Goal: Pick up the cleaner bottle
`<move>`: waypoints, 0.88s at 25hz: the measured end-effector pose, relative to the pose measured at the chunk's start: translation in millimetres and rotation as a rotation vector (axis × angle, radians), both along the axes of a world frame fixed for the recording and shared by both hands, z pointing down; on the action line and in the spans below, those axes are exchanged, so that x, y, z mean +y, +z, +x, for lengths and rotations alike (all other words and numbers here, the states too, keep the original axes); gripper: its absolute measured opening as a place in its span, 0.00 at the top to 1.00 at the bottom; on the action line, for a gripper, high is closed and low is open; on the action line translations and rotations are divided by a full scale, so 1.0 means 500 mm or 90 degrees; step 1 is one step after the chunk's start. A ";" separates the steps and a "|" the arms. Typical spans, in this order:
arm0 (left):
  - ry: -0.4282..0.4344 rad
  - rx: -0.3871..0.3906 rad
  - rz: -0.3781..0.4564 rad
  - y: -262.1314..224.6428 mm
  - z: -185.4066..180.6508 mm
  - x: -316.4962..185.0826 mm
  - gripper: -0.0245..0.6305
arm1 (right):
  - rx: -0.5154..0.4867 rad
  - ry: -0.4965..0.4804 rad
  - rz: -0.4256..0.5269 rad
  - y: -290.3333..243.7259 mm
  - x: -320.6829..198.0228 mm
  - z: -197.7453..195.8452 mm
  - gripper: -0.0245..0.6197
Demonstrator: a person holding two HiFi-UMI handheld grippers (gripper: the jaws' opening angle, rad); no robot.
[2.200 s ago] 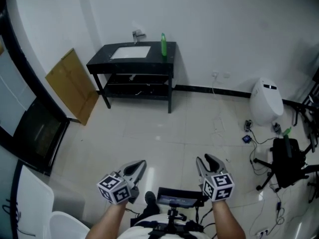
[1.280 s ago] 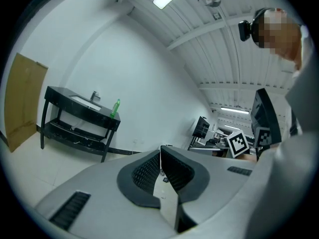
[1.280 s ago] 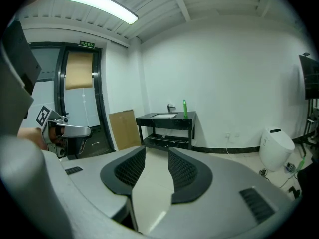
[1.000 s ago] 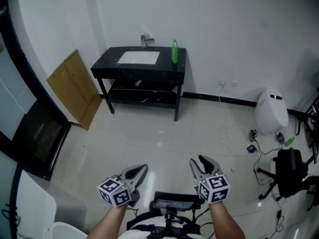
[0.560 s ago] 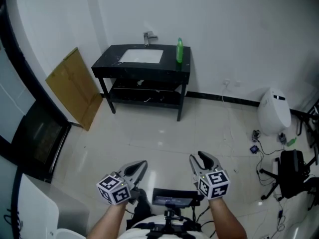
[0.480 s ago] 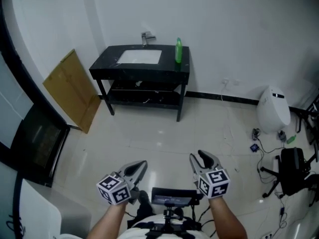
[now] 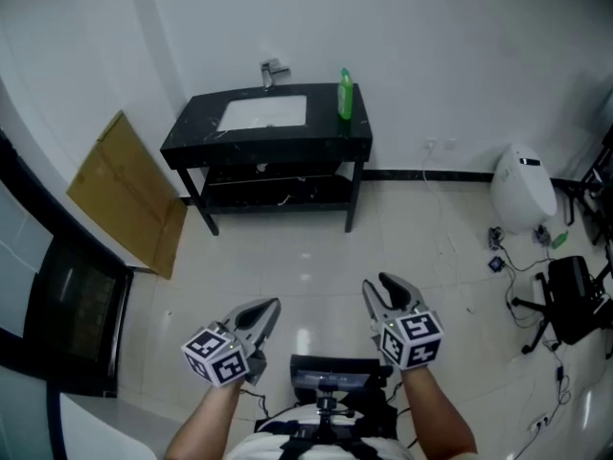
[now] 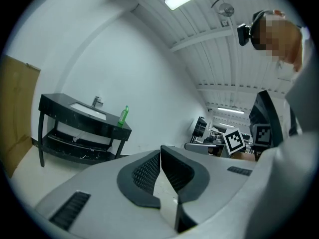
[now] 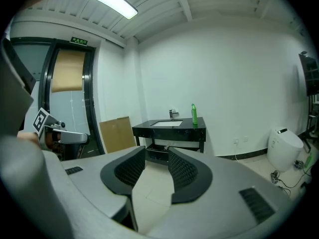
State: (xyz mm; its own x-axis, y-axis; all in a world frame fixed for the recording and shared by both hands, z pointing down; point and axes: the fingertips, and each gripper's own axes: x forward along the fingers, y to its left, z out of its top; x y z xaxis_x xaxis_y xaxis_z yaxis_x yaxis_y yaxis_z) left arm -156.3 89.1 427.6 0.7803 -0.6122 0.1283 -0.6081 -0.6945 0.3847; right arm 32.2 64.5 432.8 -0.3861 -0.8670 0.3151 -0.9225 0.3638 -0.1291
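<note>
One green cleaner bottle (image 7: 345,94) is seen upright on the black tabletop (image 7: 326,140), just beside the sink (image 7: 263,113). Left hand-held gripper (image 7: 262,312) is closed, empty; right hand-held gripper (image 7: 381,289) parted, empty; both well apart from the sink. Light, slick plastic is judged; mid-body is best gripped.

White walls (image 7: 431,46), pale tiled floor (image 7: 306,247); a black washstand (image 7: 326,134) against the wall, cardboard sheet (image 7: 120,195) leaning beside it

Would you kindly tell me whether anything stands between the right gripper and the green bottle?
Nothing visible does. Only bare floor lies between the right gripper and the black table, and the bottle stands alone near the table's right end, beside the basin.
</note>
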 end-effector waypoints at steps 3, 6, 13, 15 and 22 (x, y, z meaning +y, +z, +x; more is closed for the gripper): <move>0.010 0.010 -0.001 -0.002 -0.024 -0.028 0.96 | 0.008 0.004 -0.003 -0.002 -0.021 -0.030 0.73; 0.011 0.014 -0.003 -0.001 -0.038 -0.060 0.96 | 0.011 0.007 -0.005 -0.004 -0.052 -0.045 0.73; 0.004 0.009 -0.005 0.011 -0.043 -0.156 0.96 | 0.009 -0.001 -0.013 0.022 -0.160 -0.051 0.73; -0.003 0.008 -0.006 0.013 -0.043 -0.194 0.96 | 0.008 -0.007 -0.014 0.029 -0.200 -0.049 0.73; -0.023 -0.001 -0.005 -0.003 0.003 -0.351 0.96 | 0.004 -0.014 -0.015 0.029 -0.363 0.018 0.73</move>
